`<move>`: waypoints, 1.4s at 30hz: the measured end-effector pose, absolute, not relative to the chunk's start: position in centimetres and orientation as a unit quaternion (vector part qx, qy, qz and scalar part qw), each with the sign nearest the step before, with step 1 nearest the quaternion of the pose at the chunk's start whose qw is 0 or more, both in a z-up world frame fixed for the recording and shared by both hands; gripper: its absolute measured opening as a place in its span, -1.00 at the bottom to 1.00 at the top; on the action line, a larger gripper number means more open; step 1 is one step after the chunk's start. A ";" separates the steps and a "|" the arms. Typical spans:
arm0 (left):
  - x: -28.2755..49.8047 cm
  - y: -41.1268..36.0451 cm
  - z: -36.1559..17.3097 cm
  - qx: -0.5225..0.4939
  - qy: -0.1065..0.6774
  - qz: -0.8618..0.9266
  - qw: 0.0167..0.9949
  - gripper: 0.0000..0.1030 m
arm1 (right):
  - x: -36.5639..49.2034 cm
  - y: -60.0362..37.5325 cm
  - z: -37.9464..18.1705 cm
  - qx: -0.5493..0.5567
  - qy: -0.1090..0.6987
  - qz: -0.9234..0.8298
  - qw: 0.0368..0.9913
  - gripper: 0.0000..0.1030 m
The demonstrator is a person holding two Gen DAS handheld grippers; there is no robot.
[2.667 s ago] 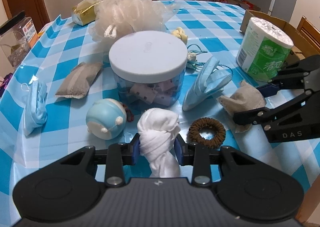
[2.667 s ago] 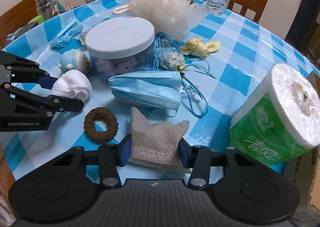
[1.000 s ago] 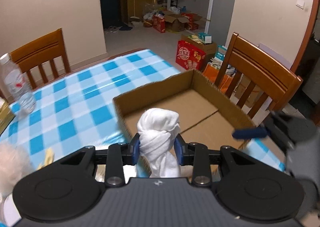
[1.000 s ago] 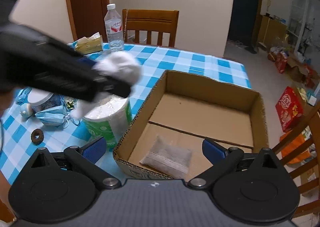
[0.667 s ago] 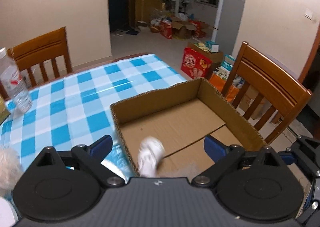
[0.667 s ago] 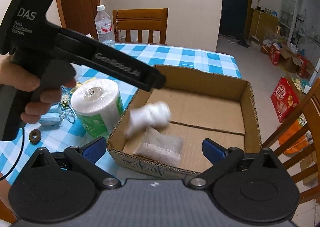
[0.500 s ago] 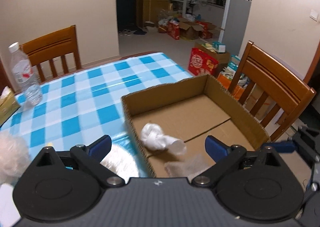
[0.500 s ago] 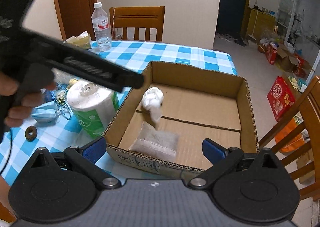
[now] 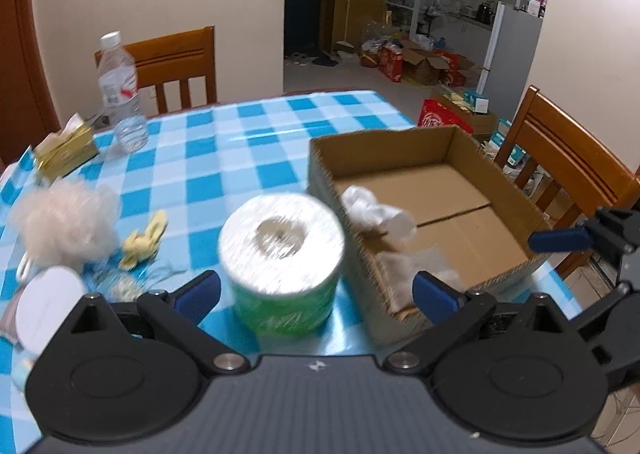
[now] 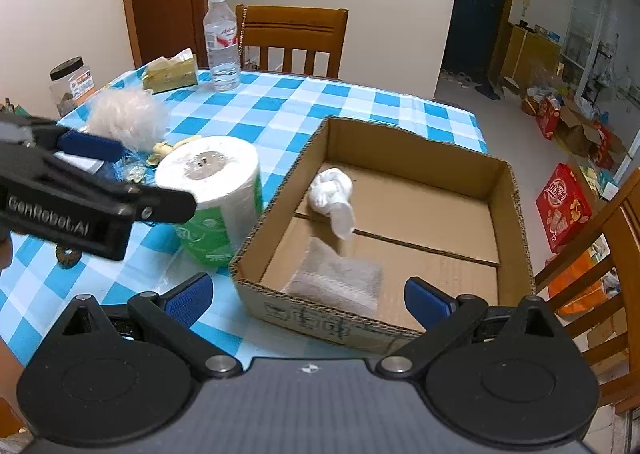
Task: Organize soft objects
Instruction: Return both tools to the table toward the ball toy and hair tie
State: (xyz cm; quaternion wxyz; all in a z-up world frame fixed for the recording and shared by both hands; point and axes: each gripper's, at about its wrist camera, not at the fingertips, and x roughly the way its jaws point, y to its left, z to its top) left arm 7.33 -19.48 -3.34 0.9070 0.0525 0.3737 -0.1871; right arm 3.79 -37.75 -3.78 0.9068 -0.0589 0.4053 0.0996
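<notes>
Grippers first: the left gripper (image 9: 316, 294) is spread wide with nothing between its blue pads, hanging above the table edge with the toilet paper roll (image 9: 282, 260) right in front of it. The right gripper (image 10: 308, 300) is just as wide apart and holds nothing either, sitting over the near corner of the cardboard box (image 10: 516, 222).

Inside the box, the knotted white cloth (image 10: 333, 194) lies against the left wall, partly across the seam of the bottom flaps. The grey-beige pouch (image 10: 340, 278) lies flat near the front wall, close to the cloth but I can't tell if they touch.

Still out on the blue checked tablecloth (image 10: 280, 102): a fluffy cream bath pouf (image 10: 128, 116), a yellow knotted thing (image 9: 144, 240) next to it, a brown hair tie (image 10: 68, 256) near the table's edge, and a tangle of blue string I can't really make out. A water bottle (image 10: 222, 42) and a gold tissue pack (image 10: 170, 74) stand at the far side, with wooden chairs around.

From the left wrist view everything close is motion-blurred, the roll especially. A white jar lid (image 9: 48, 304) pokes out at the left edge, half hidden behind the gripper body. The left gripper's arm blocks part of the table in the right wrist view.
</notes>
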 end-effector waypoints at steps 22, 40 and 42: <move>5.9 -3.8 -6.9 0.099 0.398 -0.173 0.896 0.97 | 2.8 -24.1 -5.5 -0.056 0.425 0.120 0.895 1.00; 8.4 6.1 -10.4 0.140 0.414 -0.150 0.887 0.95 | 4.5 -14.0 -9.5 -0.091 0.457 0.189 0.864 1.00; 8.8 6.5 -10.9 0.148 0.416 -0.157 0.883 0.89 | 4.8 -13.1 -9.9 -0.096 0.461 0.194 0.861 1.00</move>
